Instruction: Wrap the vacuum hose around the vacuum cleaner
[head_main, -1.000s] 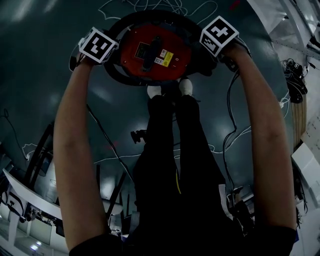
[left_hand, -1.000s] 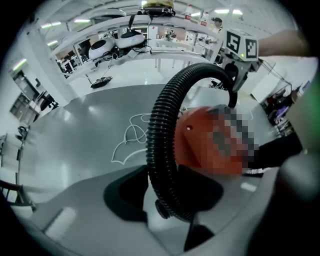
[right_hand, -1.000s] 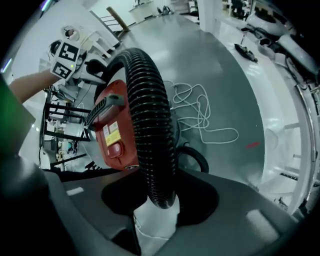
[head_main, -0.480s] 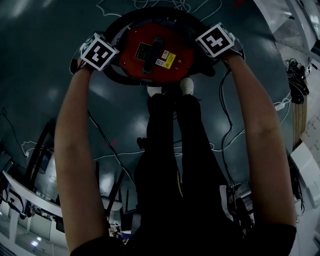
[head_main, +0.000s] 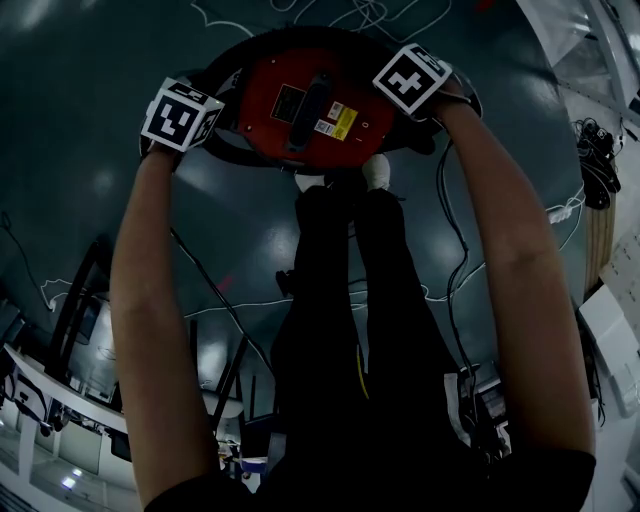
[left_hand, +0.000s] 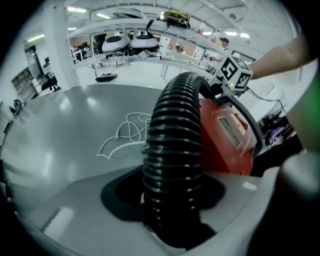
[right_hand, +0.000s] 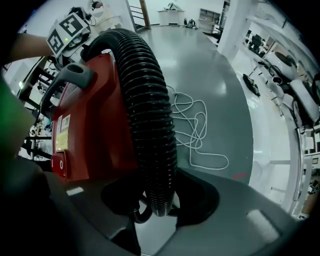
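Note:
The red vacuum cleaner (head_main: 310, 100) stands on the dark floor just ahead of the person's feet. Its black ribbed hose (head_main: 232, 152) loops around the body. My left gripper (head_main: 185, 118) is at the vacuum's left side and my right gripper (head_main: 412, 82) at its right, each under its marker cube. In the left gripper view the hose (left_hand: 175, 150) rises from between the jaws and bends over the vacuum (left_hand: 227, 140). The left jaws have just been opening, with the hose still pressed between them. In the right gripper view the hose (right_hand: 150, 125) also runs out of the closed jaws, beside the vacuum (right_hand: 90, 130).
A white cord (right_hand: 197, 125) lies in loose loops on the floor beyond the vacuum. Thin black and white cables (head_main: 450, 260) trail across the floor near the person's legs (head_main: 350, 300). Benches and shelving (head_main: 610, 150) line the right and lower left edges.
Both grippers have sunk beside the vacuum with the hose. The left cube slid towards the picture's lower left, and the right cube shifted left over the vacuum's edge.

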